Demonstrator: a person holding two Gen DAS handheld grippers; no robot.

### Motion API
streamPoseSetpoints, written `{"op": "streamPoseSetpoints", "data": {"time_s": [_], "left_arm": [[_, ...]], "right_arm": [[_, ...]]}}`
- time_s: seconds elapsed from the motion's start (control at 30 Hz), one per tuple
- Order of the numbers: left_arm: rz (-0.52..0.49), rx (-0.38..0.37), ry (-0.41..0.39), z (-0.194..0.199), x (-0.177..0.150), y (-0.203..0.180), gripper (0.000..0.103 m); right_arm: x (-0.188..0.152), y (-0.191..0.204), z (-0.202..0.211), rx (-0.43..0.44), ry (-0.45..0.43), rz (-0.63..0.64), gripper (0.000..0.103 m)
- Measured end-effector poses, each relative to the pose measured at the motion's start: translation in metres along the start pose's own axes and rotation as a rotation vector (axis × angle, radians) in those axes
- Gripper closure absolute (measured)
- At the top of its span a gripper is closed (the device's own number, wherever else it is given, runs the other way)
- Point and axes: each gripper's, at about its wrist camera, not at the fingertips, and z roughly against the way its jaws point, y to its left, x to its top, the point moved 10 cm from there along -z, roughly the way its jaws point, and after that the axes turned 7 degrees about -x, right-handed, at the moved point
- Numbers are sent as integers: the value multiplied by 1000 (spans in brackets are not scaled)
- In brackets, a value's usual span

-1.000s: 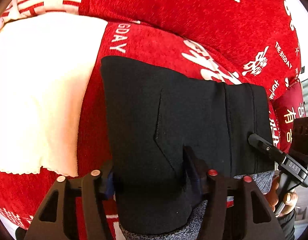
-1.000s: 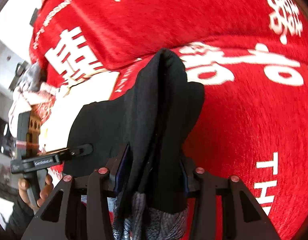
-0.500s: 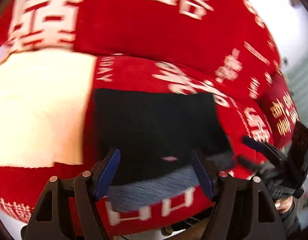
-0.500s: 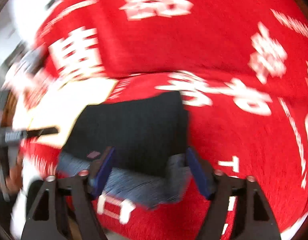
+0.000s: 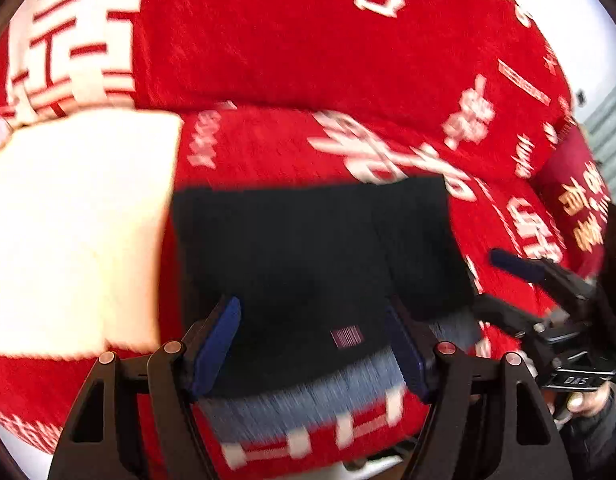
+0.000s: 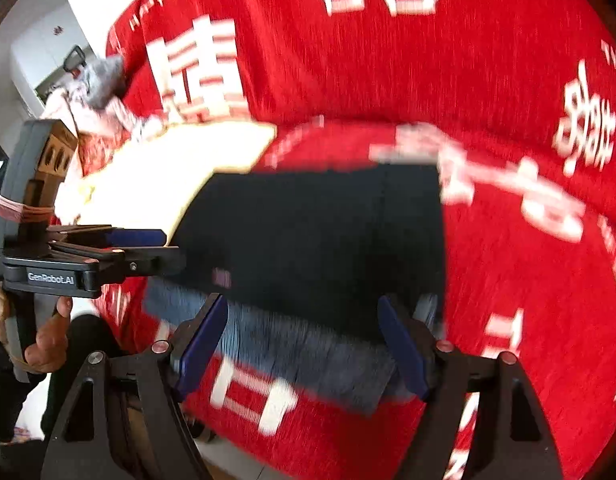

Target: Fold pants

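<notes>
Black pants (image 5: pixel 308 256) lie folded flat on the red sofa cover (image 5: pixel 268 40), grey lining at the near edge. Left gripper (image 5: pixel 313 344) and right gripper (image 6: pixel 304 340) both gape wide, holding nothing. Folding looks finished; next likely calls for smoothing or another fold.

Both wrist views look forward, close over the folded pants (image 5: pixel 308 256) (image 6: pixel 319 236), from opposite sides.

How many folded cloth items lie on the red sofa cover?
2: the black pants lie in the middle, just ahead of both open grippers; a cream cloth lies left of them. Others may be hidden.
</notes>
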Motion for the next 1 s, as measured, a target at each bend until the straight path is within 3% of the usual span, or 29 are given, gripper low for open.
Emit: {"op": "streamPoseSetpoints", "data": {"time_s": [0.1, 0.23, 0.43, 0.5, 0.67, 0.77, 1.0], "left_arm": [[52, 41, 23, -17, 26, 14, 29], [127, 146, 96, -54, 40, 44, 29], [105, 233, 142, -81, 37, 56, 29], [91, 235, 144, -85, 33, 55, 23], [56, 253, 126, -80, 35, 51, 22], [53, 241, 85, -60, 31, 44, 22], [45, 290, 59, -30, -9, 45, 21]], "right_arm": [[42, -11, -22, -59, -9, 12, 22], [63, -15, -66, -58, 70, -18, 22], [47, -28, -115, -50, 197, -67, 22], [38, -33, -123, -22, 219, -101, 22], [40, -33, -112, -32, 211, -91, 21], [45, -23, -79, -33, 139, -81, 21], [7, 0, -38, -100, 105, 3, 20]]}}
